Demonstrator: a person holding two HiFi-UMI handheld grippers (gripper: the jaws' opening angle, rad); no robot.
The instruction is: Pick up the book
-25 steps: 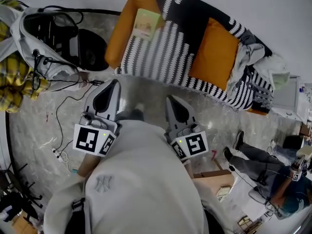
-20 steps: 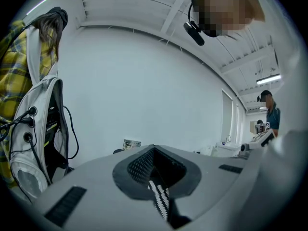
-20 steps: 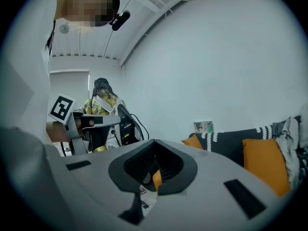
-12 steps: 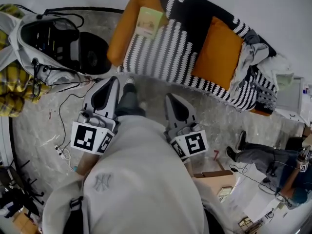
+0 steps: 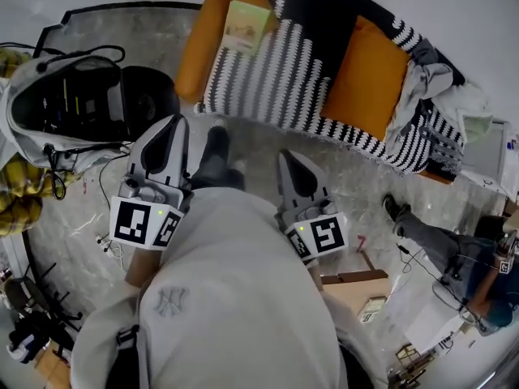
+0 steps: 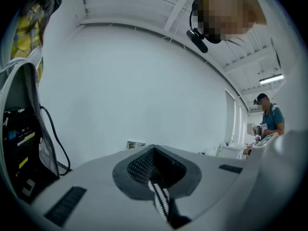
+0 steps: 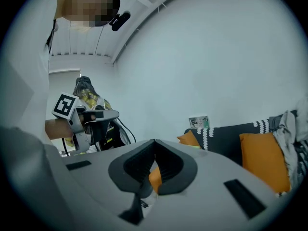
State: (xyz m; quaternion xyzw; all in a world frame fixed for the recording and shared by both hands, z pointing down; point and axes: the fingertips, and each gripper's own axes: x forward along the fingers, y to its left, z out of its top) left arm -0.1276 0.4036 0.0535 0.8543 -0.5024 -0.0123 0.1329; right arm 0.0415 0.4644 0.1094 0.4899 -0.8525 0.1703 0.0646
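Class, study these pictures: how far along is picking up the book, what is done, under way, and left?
Done: nothing yet; the book lies untouched on the sofa. In hand: the left gripper and right gripper point toward the sofa, jaws together and empty. Left: reach the book, open the jaws, grip it and lift.

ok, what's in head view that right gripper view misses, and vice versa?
Head view only: the floor, a second person sitting at right, and the right gripper from outside. Right gripper view only: the ribbed ceiling, the headset mic, and its own tongs closed on nothing. Both: the sofa, the book on its orange end, and the left gripper with its marker cube.
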